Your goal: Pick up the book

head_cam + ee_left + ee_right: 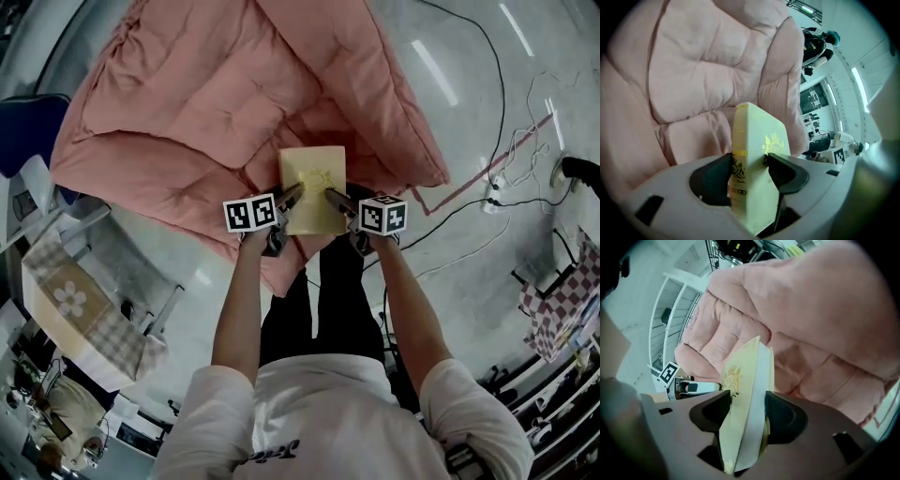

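A pale yellow book [314,183] with a gold crest is held above a pink quilt [216,103], its cover facing up. My left gripper [298,195] is shut on the book's left edge and my right gripper [330,197] on its right edge. In the left gripper view the book [759,140] stands spine-up between the dark pads of the left gripper [750,171], both pressing on its covers. In the right gripper view the book [743,380] sits wedged in the right gripper [745,420], with the other gripper's marker cube behind it. The quilt [689,70] [815,329] fills both backgrounds.
The quilt lies spread on a glossy grey floor [469,103]. Black and white cables [502,183] and a power strip run at the right. A low stand with a checked cloth [80,305] sits at the left, a blue chair [28,131] beyond it. Checked fabric [562,300] lies far right.
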The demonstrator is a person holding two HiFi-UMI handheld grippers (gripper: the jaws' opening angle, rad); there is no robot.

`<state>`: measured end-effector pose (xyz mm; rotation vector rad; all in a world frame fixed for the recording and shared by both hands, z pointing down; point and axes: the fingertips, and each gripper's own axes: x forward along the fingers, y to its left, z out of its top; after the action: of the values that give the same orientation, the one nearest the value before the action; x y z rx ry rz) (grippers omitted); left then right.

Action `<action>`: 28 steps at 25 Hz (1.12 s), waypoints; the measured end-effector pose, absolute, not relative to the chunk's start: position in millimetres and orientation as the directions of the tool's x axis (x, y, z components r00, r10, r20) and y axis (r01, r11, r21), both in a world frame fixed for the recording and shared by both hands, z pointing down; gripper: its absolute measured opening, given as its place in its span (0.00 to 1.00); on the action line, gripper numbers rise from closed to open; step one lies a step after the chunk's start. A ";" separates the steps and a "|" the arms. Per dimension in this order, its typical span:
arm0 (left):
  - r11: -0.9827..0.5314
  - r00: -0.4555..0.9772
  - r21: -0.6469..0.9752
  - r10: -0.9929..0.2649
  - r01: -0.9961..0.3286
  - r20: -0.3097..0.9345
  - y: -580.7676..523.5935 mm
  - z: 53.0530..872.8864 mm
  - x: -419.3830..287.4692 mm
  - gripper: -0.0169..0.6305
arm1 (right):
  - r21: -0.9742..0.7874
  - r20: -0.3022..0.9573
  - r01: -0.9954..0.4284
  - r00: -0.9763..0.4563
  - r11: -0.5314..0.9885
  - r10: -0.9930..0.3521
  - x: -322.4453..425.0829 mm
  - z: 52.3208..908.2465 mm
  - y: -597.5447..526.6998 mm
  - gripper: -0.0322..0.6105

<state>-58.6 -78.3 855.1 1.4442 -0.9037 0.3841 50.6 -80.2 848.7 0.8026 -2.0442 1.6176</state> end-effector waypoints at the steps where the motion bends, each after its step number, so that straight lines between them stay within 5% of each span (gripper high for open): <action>1: 0.115 0.626 0.682 -0.310 -0.723 0.716 -84.6 840.6 -60.2 0.41 | -0.726 0.630 -0.662 -0.749 0.185 -0.204 49.1 834.8 -85.9 0.43; 13: -0.150 0.593 0.632 -0.559 -0.760 0.580 -109.8 634.8 -70.2 0.41 | -0.616 0.502 -0.670 -0.739 0.414 -0.449 38.0 636.3 -106.7 0.43; 28: -0.458 0.606 0.473 -0.762 -0.753 0.227 -96.5 382.9 -90.1 0.41 | -0.325 0.198 -0.693 -0.716 0.644 -0.670 19.3 381.7 -91.6 0.43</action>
<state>-90.1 -96.5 382.9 2.2976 -1.1936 -0.0235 19.3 -91.6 381.7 1.1594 -2.7940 0.5913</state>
